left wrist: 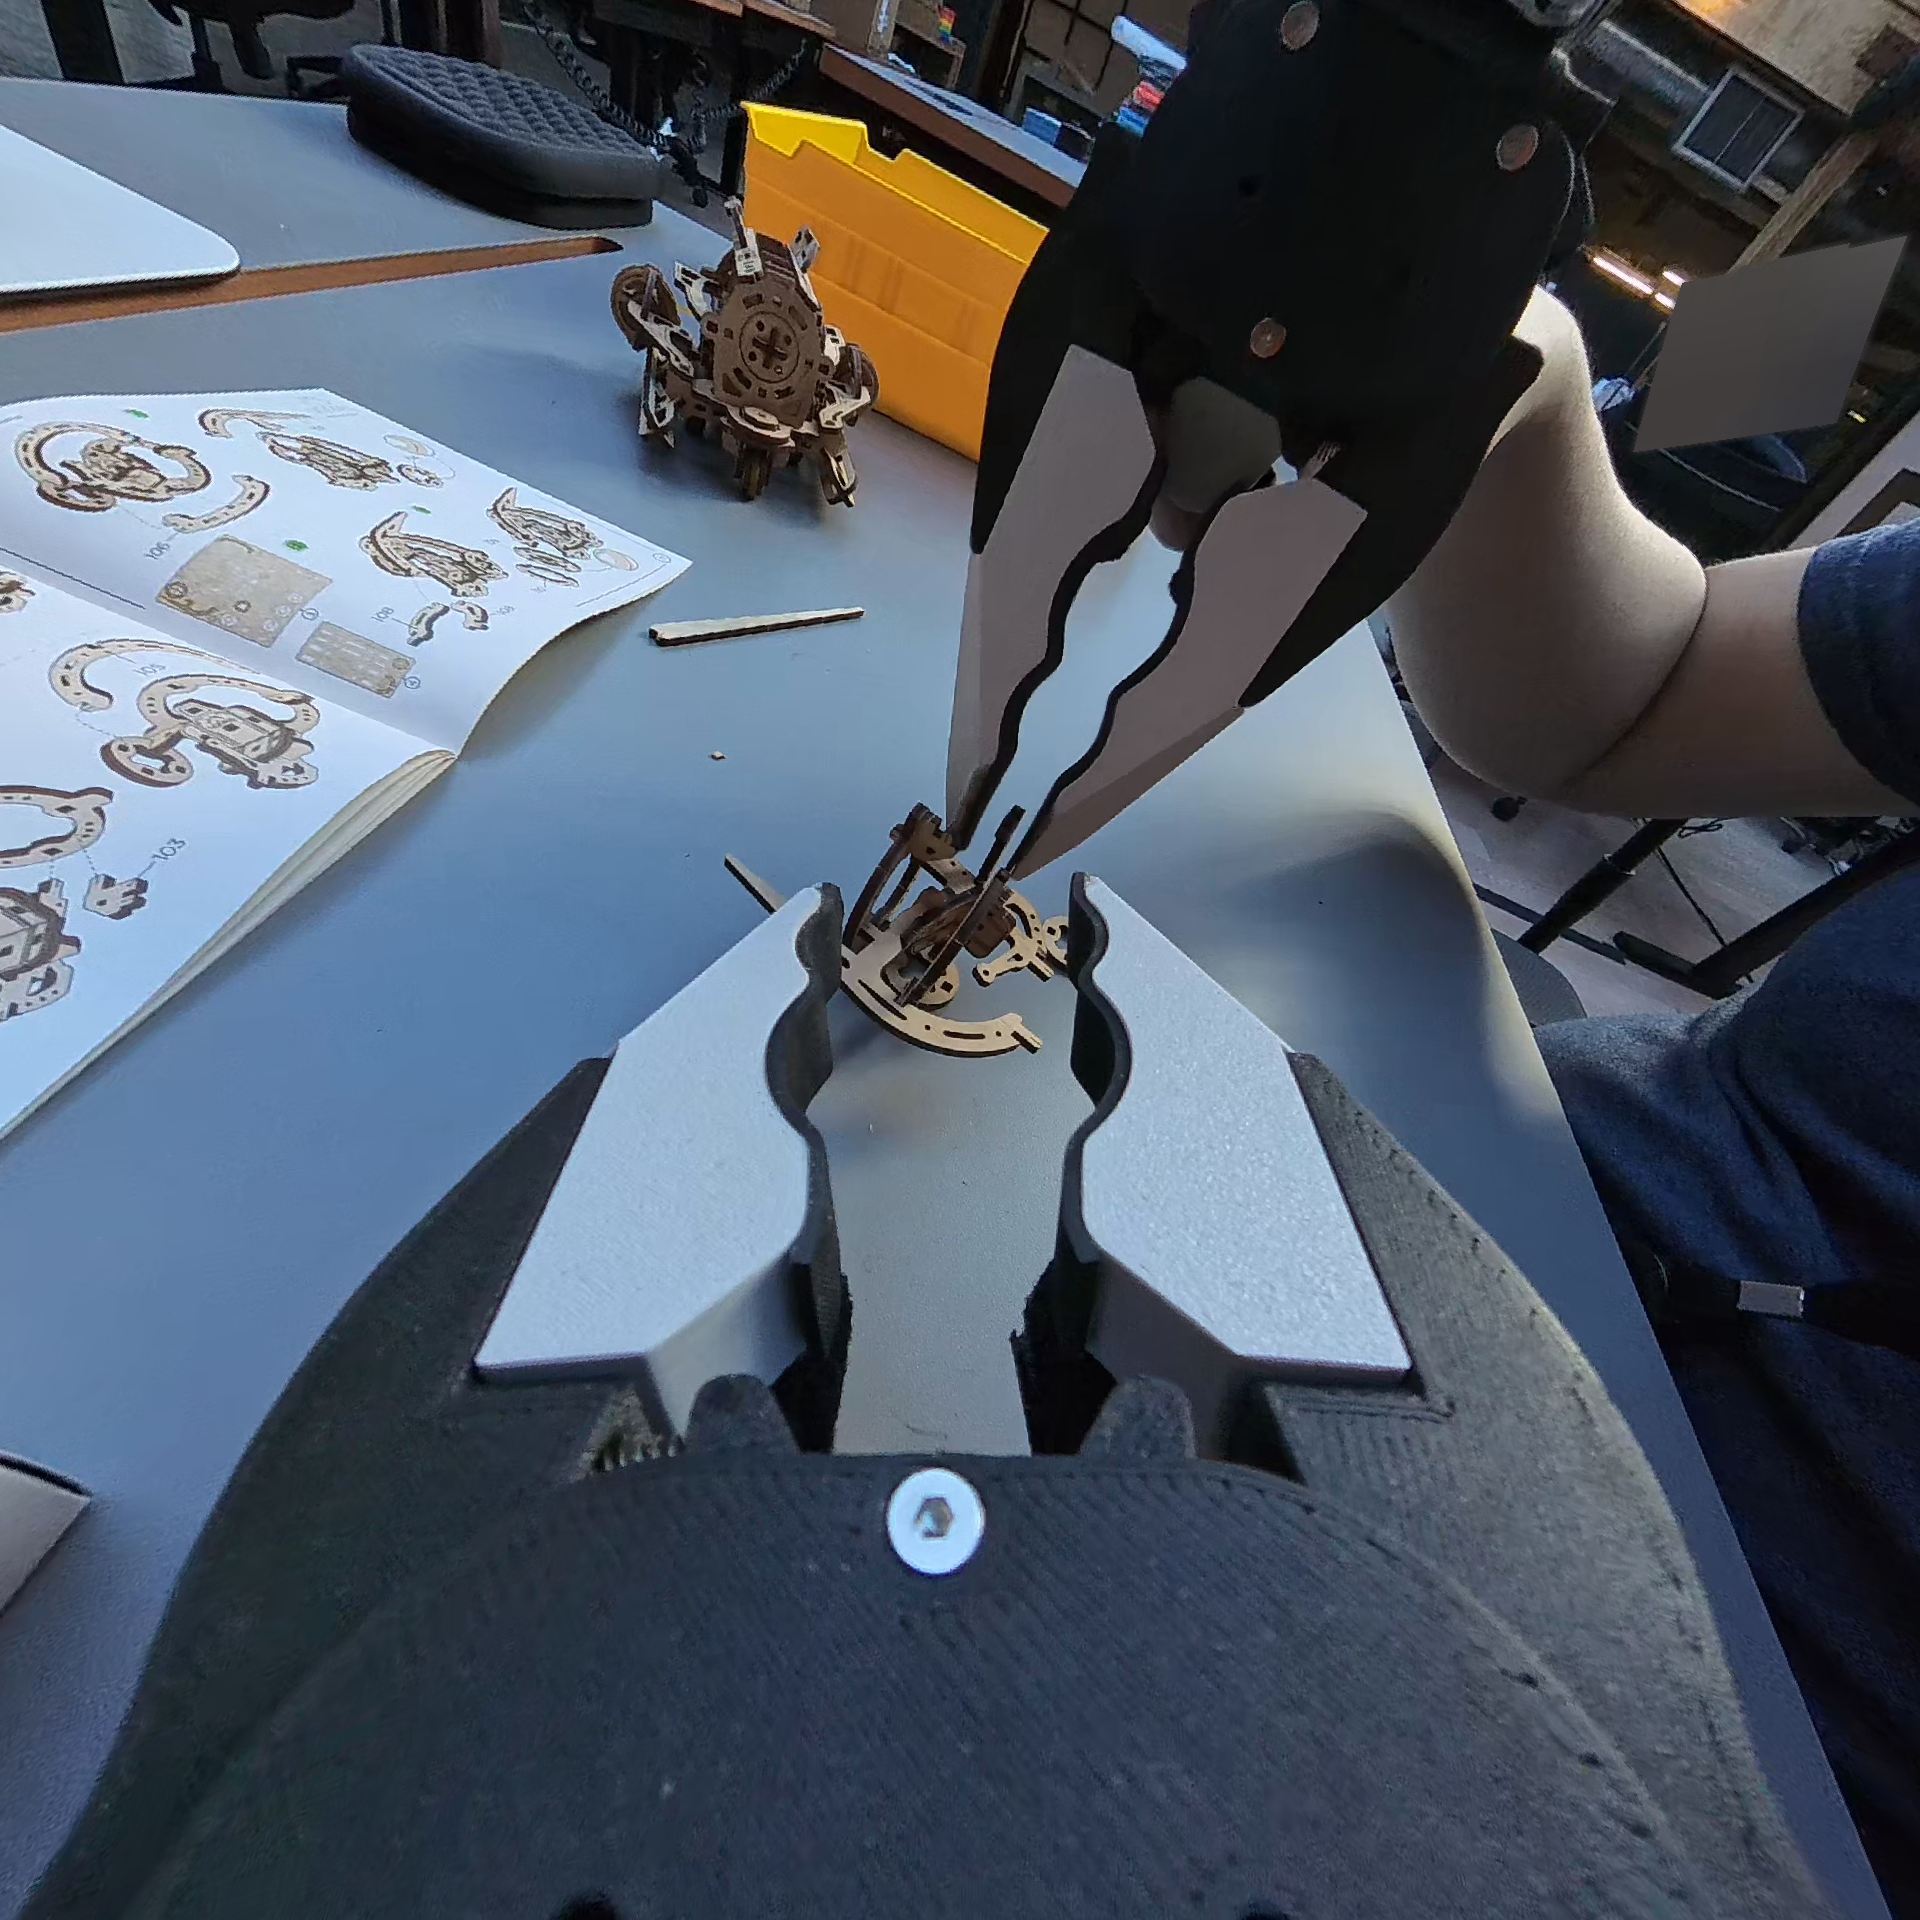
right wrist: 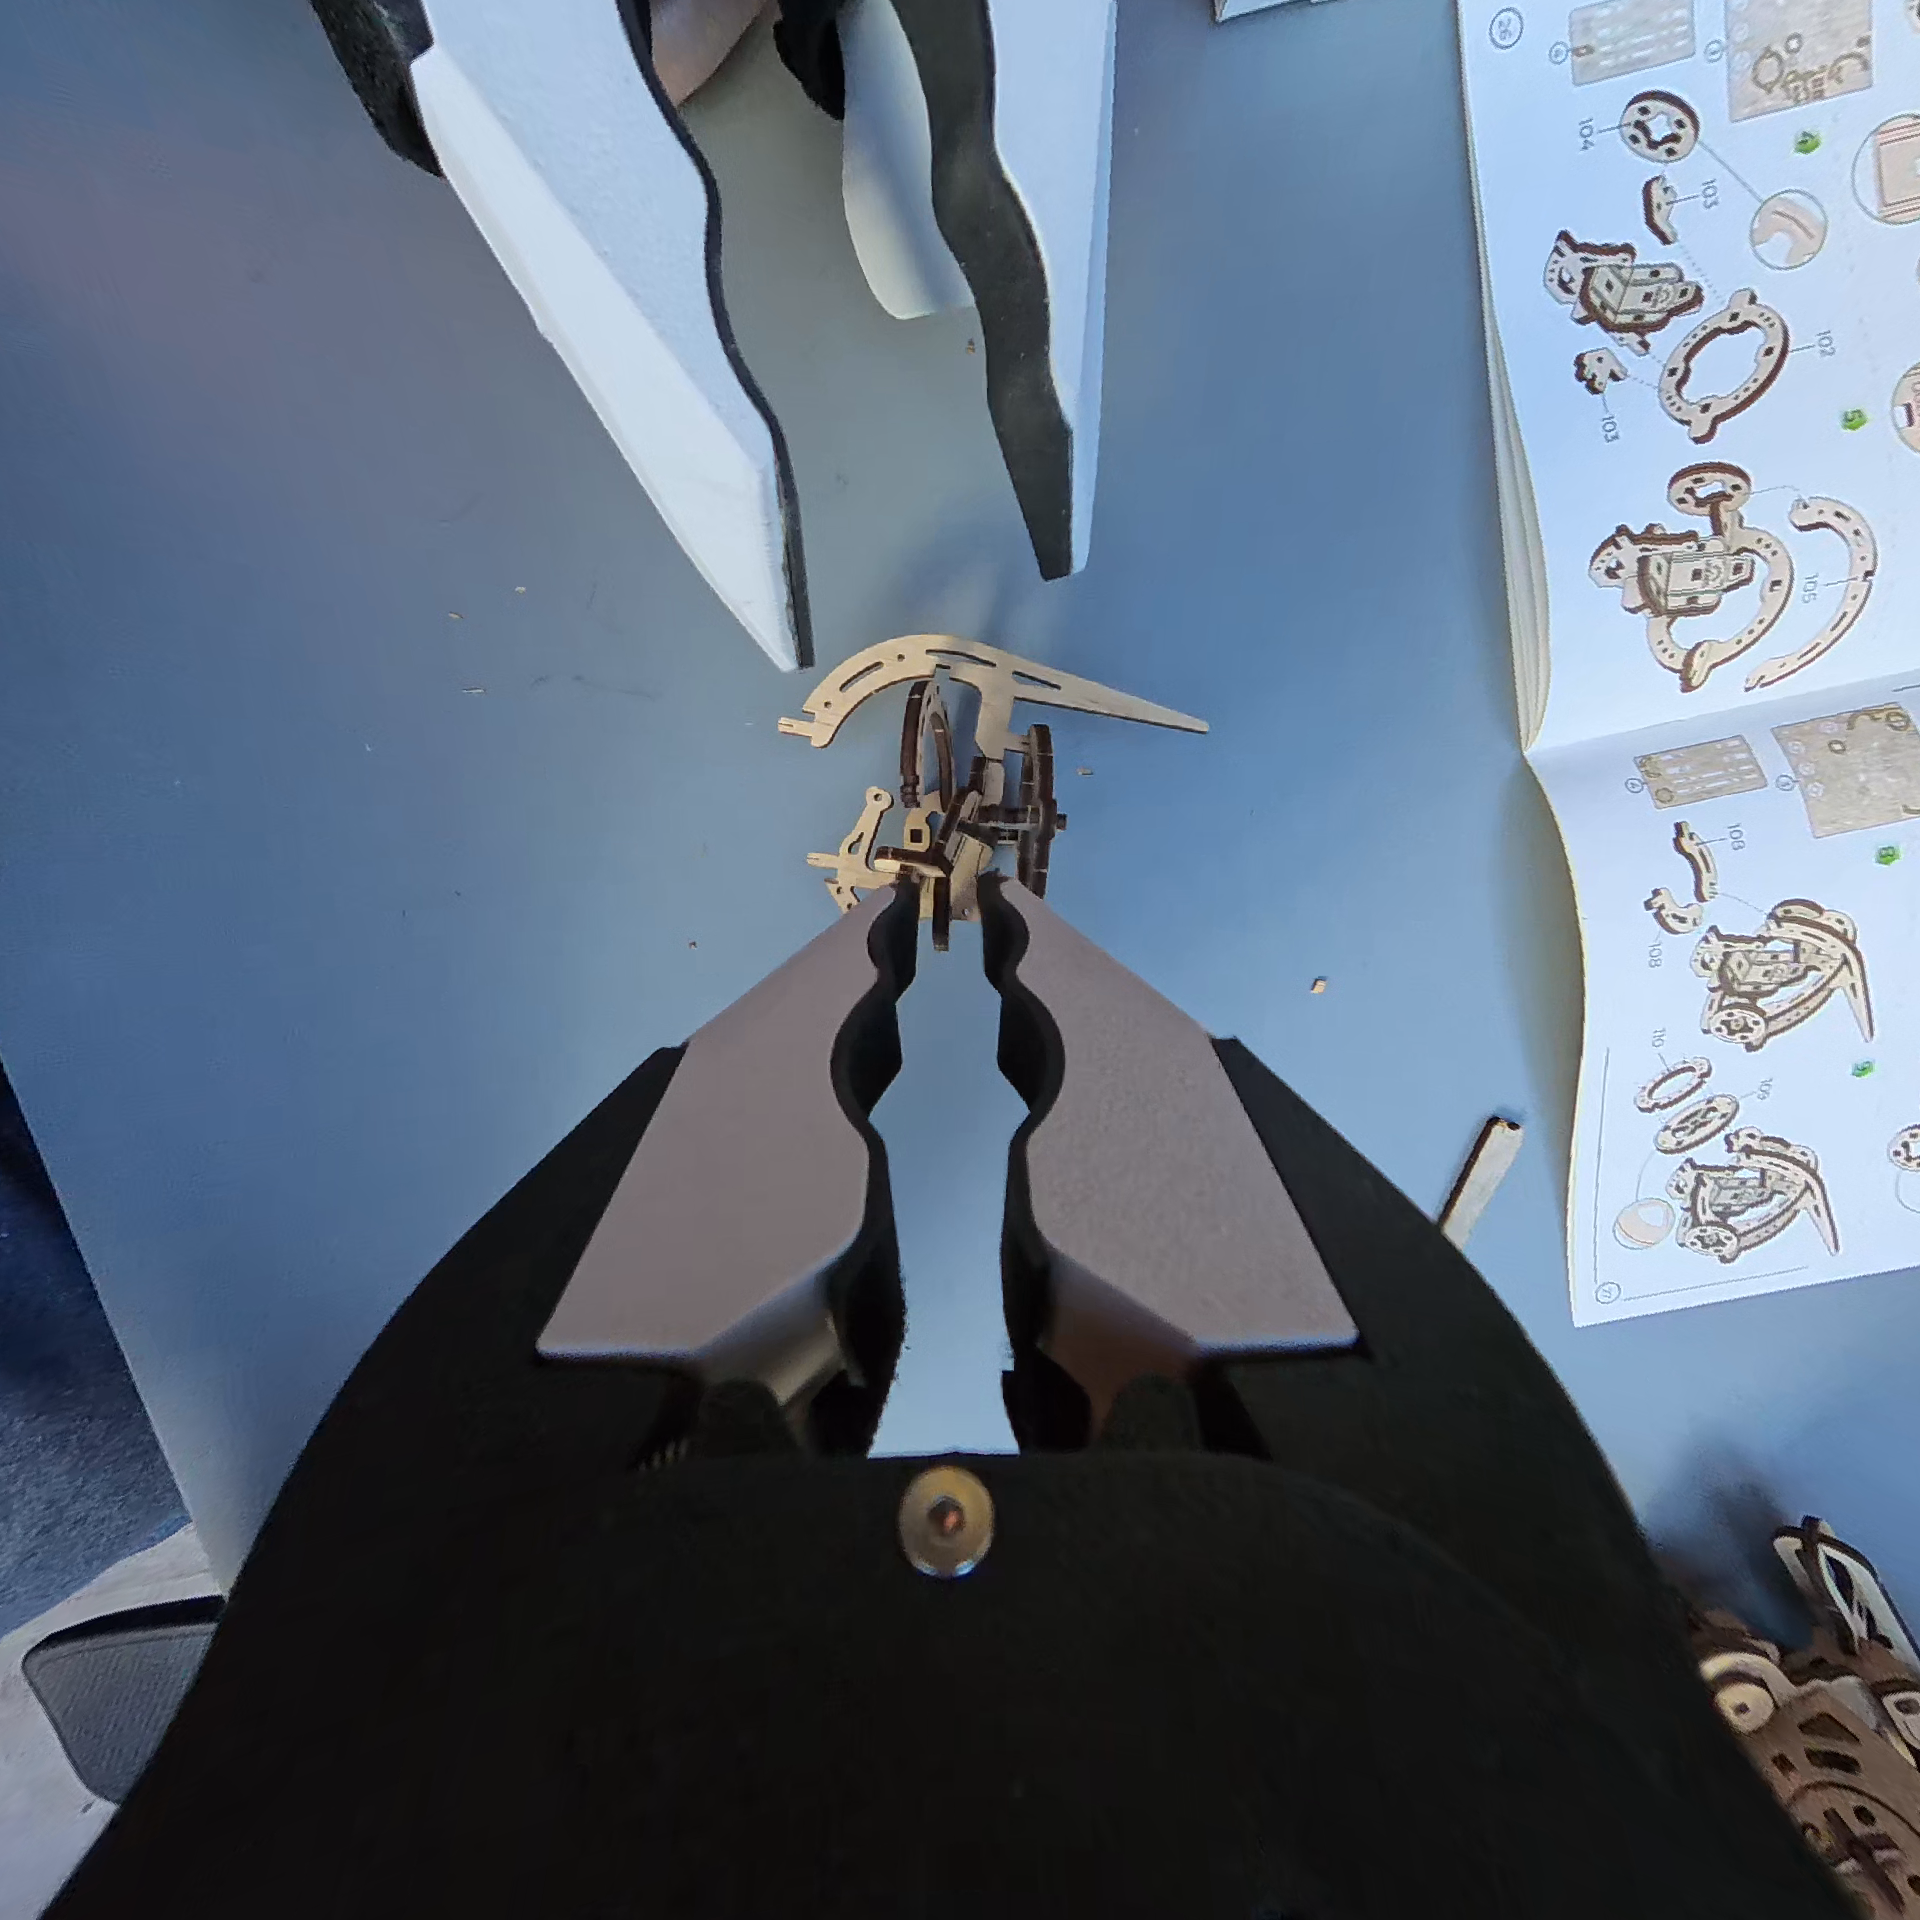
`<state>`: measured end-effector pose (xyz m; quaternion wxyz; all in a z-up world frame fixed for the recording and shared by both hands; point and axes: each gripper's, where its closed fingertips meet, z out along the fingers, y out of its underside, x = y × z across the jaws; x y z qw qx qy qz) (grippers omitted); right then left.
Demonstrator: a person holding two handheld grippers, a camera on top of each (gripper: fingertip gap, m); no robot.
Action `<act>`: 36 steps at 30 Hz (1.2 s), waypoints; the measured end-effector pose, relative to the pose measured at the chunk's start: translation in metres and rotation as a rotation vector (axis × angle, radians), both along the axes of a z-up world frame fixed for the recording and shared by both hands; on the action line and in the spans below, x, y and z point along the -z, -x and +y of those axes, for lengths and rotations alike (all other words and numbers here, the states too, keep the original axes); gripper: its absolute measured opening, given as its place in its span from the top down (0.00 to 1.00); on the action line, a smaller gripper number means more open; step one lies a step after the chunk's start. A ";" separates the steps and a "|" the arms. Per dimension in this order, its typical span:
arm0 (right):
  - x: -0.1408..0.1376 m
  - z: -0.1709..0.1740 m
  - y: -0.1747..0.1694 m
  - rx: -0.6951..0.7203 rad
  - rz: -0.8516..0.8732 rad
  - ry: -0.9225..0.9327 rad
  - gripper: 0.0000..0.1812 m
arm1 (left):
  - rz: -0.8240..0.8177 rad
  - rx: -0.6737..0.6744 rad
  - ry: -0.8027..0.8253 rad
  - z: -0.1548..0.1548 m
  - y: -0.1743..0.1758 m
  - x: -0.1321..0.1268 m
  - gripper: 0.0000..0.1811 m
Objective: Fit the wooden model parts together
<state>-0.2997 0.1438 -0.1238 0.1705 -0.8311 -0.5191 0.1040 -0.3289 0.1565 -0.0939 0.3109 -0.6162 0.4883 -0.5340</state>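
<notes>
right wrist view: right gripper jaws clamp the half-built wooden assembly mid-bench; left gripper jaws apart; fitting unfinished.

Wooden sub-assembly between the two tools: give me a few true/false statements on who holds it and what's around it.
1. The right tool is shut on the wooden sub-assembly. True.
2. The left tool grips the sub-assembly. False: its jaws stand open beside it.
3. The sub-assembly hangs in mid-air. False: its curved piece lies on the grey table.
4. An open instruction booklet lies on the table. True.
5. The finished wooden model sits inside the yellow bin. False: it stands on the table beside the bin.
</notes>
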 end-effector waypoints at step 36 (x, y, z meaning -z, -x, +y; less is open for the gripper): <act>0.010 -0.004 -0.007 0.158 0.565 -0.222 0.98 | 0.003 -0.001 0.004 0.000 0.001 0.001 0.77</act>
